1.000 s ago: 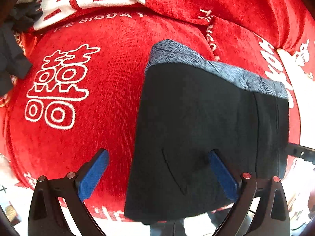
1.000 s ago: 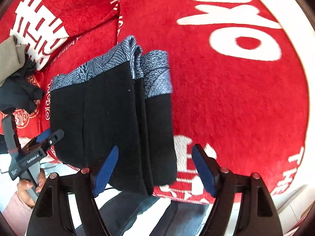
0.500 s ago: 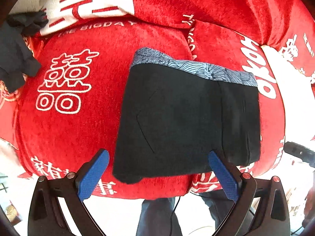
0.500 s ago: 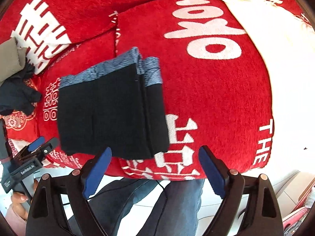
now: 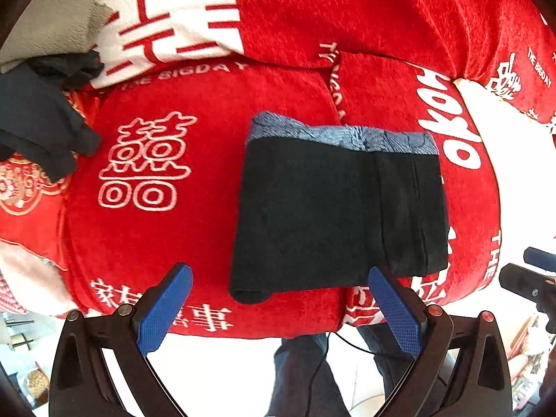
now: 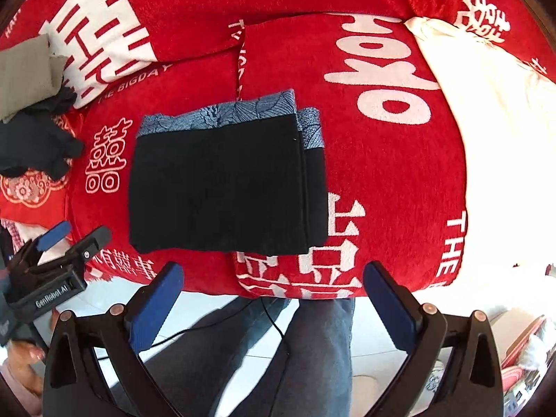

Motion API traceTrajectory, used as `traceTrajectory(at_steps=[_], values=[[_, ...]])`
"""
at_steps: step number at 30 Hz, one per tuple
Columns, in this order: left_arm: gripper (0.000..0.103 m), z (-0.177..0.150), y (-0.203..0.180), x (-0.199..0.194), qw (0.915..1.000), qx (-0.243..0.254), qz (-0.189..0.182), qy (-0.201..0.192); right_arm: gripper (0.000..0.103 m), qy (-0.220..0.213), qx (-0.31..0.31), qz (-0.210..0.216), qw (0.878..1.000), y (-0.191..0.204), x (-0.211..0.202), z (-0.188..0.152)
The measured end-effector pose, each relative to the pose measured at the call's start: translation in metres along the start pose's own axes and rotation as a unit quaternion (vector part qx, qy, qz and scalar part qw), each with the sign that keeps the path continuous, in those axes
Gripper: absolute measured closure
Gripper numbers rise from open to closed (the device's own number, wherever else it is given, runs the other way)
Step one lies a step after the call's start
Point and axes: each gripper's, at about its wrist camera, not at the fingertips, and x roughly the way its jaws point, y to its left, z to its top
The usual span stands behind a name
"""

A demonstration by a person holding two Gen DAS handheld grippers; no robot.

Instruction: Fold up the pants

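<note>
Blue-padded tongs, the left gripper [image 5: 279, 307] and the right gripper [image 6: 271, 307], have pulled back from the cloth and now hang wide open, holding nothing. Past their tips, apart from both, the folded black pants [image 5: 333, 215] lie flat on the red sofa cover [image 5: 194, 243].

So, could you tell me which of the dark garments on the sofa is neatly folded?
The black pants with the blue patterned waistband; the dark clothes at left lie crumpled.

Both tools pulled back off folded pants [image 5: 333, 208], now w/ sofa edge visible.
</note>
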Motion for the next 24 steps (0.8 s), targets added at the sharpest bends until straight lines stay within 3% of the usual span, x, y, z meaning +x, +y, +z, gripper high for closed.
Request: traceTrajectory(at_steps=[5, 24], values=[[0.001, -0.002, -0.001, -0.009, 0.9997, 0.007, 0.022, -0.004, 0.000, 0.001, 0.013, -0.011, 1.000, 0.009, -0.004, 0.001], [0.001, -0.012, -0.006, -0.017, 0.9995, 0.026, 0.017, 0.002, 0.000, -0.003, -0.008, -0.033, 0.999, 0.030, -0.012, -0.003]])
